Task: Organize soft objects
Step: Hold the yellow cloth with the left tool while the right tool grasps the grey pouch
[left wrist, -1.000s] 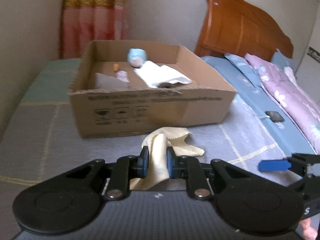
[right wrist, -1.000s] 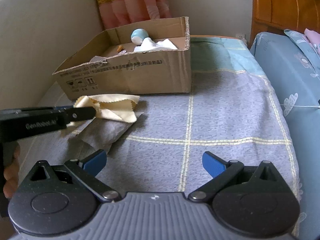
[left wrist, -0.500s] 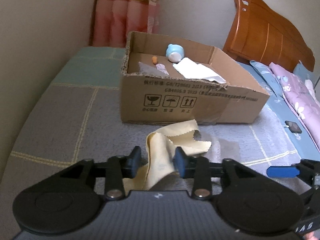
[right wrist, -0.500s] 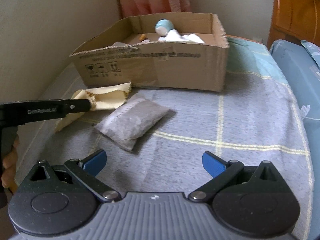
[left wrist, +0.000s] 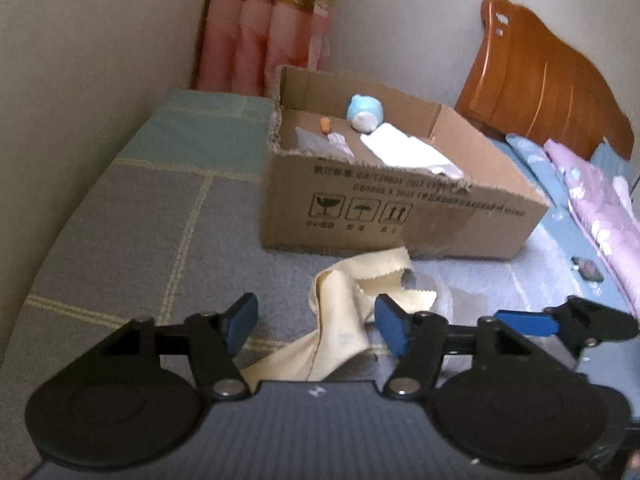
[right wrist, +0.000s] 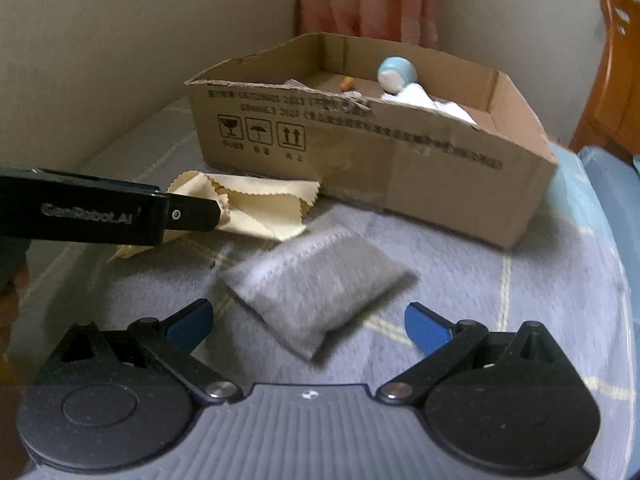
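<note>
A: What is seen nearest the cameras?

B: The left gripper is spread wide, with nothing clamped; the yellow cloth lies loose between its fingers on the bedspread. The right gripper is likewise spread wide and empty, with the grey pouch just ahead at 12 o'clock, apparently untouched.

A: And further out?

B: From the right wrist view, the cloth is found at 10 o'clock from the pouch, touching or just beside it. Beyond both, at 12 o'clock, the cardboard box is set, with a blue toy and white fabric already inside.

A: Which step is judged to be in hand?

B: A pick-up, it seems. Two soft things are left outside the box.

A: What is called for next?

B: The right fingers would need to be lowered around the pouch and closed on its bulk, then it carried over the near wall. The cloth, being limp, should be pinched at a fold.
</note>
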